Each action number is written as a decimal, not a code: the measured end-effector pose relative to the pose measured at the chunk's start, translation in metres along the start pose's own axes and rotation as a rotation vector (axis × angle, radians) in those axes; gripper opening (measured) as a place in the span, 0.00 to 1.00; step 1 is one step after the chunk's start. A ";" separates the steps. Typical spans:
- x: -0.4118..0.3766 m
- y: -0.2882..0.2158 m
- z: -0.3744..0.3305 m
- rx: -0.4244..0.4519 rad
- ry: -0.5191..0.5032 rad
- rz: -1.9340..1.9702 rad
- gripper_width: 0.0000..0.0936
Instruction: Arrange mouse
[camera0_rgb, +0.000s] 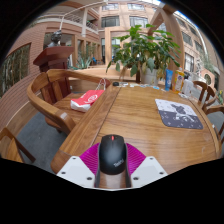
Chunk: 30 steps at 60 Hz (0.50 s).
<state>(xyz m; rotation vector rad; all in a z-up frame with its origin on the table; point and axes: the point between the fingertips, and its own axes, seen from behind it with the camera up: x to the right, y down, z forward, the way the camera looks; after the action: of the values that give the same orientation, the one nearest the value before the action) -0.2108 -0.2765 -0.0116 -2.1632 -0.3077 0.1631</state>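
Observation:
A black mouse (112, 153) with a red scroll wheel sits between my gripper's (112, 160) two fingers. The magenta pads (92, 157) press against both of its sides, so the gripper is shut on it. The mouse is held over the near end of a long wooden table (125, 112). A dark patterned mouse pad (178, 113) lies flat on the table, beyond the fingers and to the right, apart from the mouse.
A potted green plant (146, 50) stands at the table's far end. A wooden armchair (55, 95) stands to the left, with a red object (88, 98) beside the table's left edge. More chairs (206, 95) stand on the right.

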 end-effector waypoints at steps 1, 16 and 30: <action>-0.001 -0.002 0.000 0.000 -0.009 0.007 0.37; 0.022 -0.182 -0.063 0.315 -0.148 0.088 0.37; 0.177 -0.298 -0.065 0.528 -0.005 0.105 0.37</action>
<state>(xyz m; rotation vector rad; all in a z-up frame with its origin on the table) -0.0736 -0.1142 0.2694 -1.6554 -0.1327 0.2762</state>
